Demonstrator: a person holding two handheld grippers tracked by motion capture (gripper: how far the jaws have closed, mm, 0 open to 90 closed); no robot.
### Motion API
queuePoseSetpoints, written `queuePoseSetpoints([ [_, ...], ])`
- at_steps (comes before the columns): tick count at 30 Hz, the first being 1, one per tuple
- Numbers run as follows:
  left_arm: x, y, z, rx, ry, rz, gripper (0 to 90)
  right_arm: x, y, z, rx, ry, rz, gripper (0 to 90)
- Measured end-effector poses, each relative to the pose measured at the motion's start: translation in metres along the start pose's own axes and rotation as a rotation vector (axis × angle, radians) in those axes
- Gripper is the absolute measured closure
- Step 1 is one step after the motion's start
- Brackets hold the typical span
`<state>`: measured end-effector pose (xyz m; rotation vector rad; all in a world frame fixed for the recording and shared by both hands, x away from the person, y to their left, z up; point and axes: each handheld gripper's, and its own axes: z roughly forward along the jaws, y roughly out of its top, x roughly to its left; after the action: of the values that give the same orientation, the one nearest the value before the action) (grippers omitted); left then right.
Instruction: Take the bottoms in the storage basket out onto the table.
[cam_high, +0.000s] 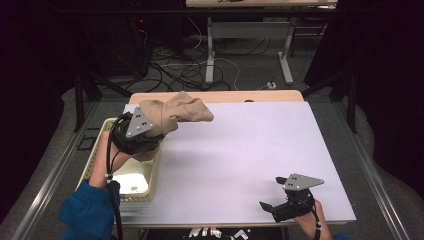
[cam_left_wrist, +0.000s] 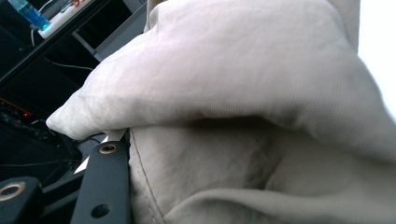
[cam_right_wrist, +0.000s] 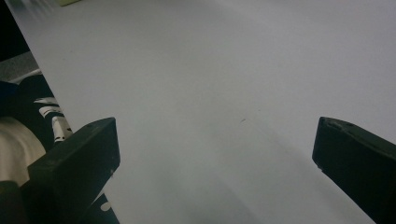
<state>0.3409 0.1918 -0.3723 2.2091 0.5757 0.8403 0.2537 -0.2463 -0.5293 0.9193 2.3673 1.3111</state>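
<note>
A beige cloth hangs bunched in the air over the table's back left corner, with my left gripper shut on it. In the left gripper view the cloth is pressed right up to the camera in thick folds, and one black finger lies against its seam at the lower left. My right gripper rests low near the front right of the white table. Its jaws stand wide open, with nothing but bare table between them.
A pale yellow basket sits at the table's left edge, under and just in front of the raised cloth. Behind the table are cables on the floor and a desk frame. Metal rails run along both sides.
</note>
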Motion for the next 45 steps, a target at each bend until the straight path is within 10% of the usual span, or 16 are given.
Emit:
queuePoseSetpoints([
  [45,-0.024,0.028,0.02,-0.042,-0.049,0.085,44.6,0.0,0.0,-0.001,0.011,0.0,0.0,0.3],
])
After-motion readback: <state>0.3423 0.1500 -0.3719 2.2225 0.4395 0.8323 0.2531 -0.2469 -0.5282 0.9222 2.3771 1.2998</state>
